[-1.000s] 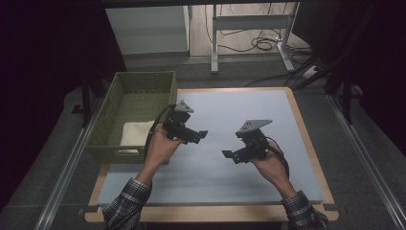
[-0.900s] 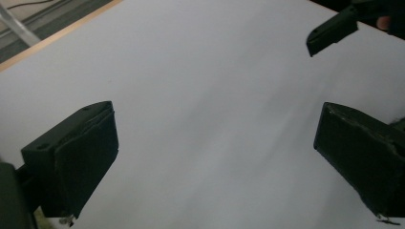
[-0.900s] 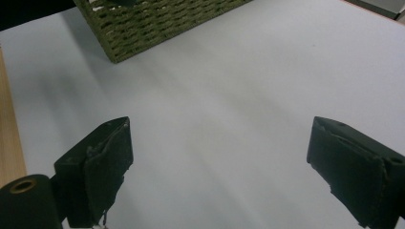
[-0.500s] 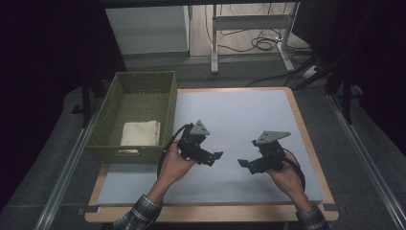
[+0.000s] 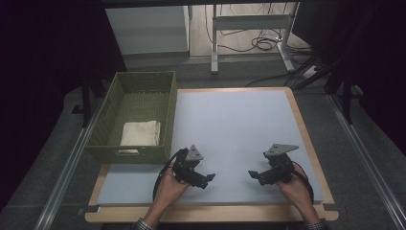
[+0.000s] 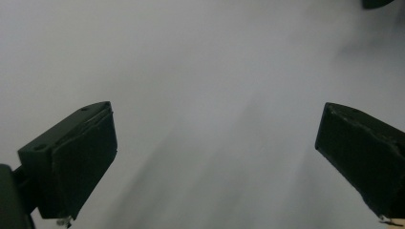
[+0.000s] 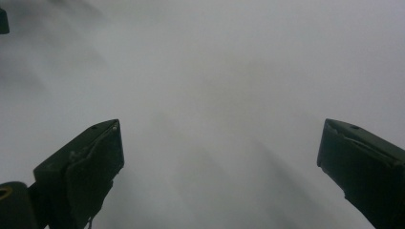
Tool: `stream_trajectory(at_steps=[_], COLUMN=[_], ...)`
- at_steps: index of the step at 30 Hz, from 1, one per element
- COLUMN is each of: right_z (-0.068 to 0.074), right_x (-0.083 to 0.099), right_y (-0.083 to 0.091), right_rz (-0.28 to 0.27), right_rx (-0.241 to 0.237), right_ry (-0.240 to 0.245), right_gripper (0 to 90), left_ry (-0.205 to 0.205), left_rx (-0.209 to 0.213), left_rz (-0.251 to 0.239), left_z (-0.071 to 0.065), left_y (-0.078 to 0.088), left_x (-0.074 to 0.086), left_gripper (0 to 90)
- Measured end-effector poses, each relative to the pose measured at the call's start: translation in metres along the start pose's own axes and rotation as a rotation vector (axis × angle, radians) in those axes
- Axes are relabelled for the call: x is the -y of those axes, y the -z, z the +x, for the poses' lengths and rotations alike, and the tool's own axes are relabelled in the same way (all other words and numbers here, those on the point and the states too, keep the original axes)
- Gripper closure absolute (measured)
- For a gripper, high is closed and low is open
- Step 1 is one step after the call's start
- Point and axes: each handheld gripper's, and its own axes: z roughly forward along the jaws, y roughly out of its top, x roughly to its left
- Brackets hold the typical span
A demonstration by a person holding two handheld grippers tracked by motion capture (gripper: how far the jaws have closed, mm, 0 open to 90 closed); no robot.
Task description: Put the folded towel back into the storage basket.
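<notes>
Left gripper [image 5: 207, 179]: it has come away from the basket's near right corner and down toward the near edge of the table, left of the middle; the jaws stand wide apart with nothing between them, bare grey mat under them in the left gripper view.

Right gripper [image 5: 254, 175]: it too has drawn back toward the near edge, right of the middle, and sunk lower; its jaws have just been opening the last bit and now gape, nothing between them (the right gripper view gives blurred grey mat between the two black jaws).

Folded cloth [image 5: 139, 133]: pale, folded flat, lying on the floor of the basket in its near half, well apart from both grippers.

Basket [image 5: 165, 111]: green woven, at the left edge of the table, its long right wall running along the left side of the grey mat; it has not shifted over the last second.

Grey mat [image 5: 234, 124]: covers most of the table top; the two grippers face each other above its near strip.

What changed: both hands have pulled back from the basket side to the near edge, released and carrying nothing.

Meaning for the work: the cloth looks stowed and let go, so I judge the putting-away step done and the hands retiring to rest.
</notes>
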Motion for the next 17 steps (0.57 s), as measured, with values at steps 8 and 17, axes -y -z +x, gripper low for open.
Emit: stream_trajectory(at_steps=[8, 17], right_z=[-0.001, 0.001], right_x=[0.018, 0.019], right_y=[-0.013, -0.014], right_rz=[0.041, 0.042], right_rx=[0.042, 0.055], right_ry=[0.022, 0.028], right_gripper=[2.1, 2.0], left_ry=[0.026, 0.044], left_rx=[-0.033, -0.055], left_rz=[0.045, 0.053], left_z=[0.007, 0.008], left_y=[-0.011, -0.014], left_x=[0.023, 0.025], left_gripper=[0.8, 0.0])
